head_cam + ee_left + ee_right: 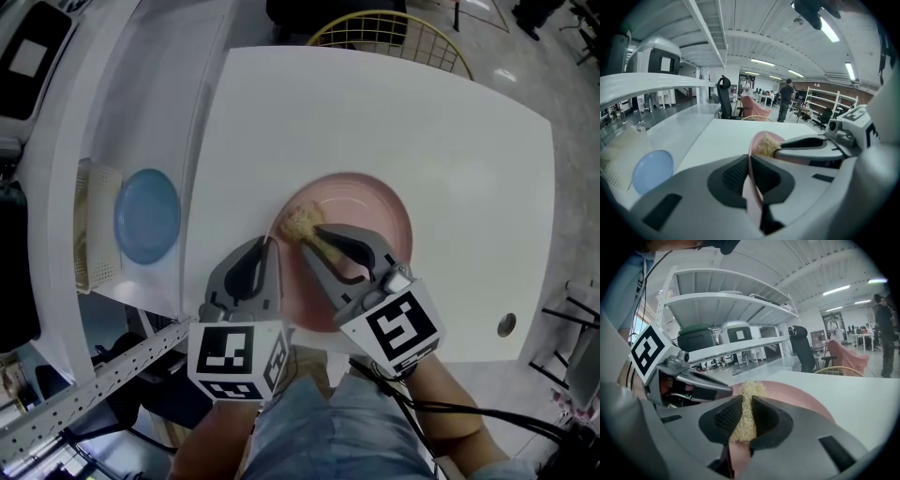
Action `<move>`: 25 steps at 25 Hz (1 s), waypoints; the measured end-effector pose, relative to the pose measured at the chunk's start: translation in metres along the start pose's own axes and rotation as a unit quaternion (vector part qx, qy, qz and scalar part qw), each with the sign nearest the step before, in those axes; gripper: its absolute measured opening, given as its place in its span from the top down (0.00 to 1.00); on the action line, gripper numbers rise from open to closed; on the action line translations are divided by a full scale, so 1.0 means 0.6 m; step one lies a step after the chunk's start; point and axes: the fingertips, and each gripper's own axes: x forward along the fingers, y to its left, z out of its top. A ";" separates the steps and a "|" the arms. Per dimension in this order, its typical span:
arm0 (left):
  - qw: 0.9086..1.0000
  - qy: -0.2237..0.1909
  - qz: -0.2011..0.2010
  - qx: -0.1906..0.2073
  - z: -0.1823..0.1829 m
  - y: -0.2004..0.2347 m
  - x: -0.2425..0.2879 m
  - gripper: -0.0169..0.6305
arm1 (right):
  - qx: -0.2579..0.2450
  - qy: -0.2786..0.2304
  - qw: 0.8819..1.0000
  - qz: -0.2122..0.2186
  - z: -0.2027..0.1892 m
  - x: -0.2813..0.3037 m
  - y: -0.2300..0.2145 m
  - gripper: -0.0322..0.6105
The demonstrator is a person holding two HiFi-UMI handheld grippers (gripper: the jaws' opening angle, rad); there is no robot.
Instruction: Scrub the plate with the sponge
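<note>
Between right gripper's (747, 398) jaws, own view: sponge (753, 387)

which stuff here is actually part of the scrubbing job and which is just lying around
In the job: pink plate, gripped at its rim by the left gripper; sponge, in the right gripper.
Lying about: blue plate, beige mat under it, wire chair.
</note>
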 end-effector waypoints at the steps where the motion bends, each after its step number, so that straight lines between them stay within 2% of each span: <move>1: 1.000 0.000 -0.001 -0.001 -0.001 -0.001 0.000 0.94 | -0.001 0.000 1.000 0.007 -0.002 -0.001 0.006 0.84; 12: 1.000 -0.003 0.000 -0.001 0.004 -0.007 0.006 0.94 | -0.002 0.024 0.996 0.087 -0.047 -0.033 0.062 0.85; 25: 1.000 -0.006 0.000 0.027 0.014 -0.017 0.009 0.94 | 0.014 0.090 0.987 0.130 -0.126 -0.084 0.095 0.85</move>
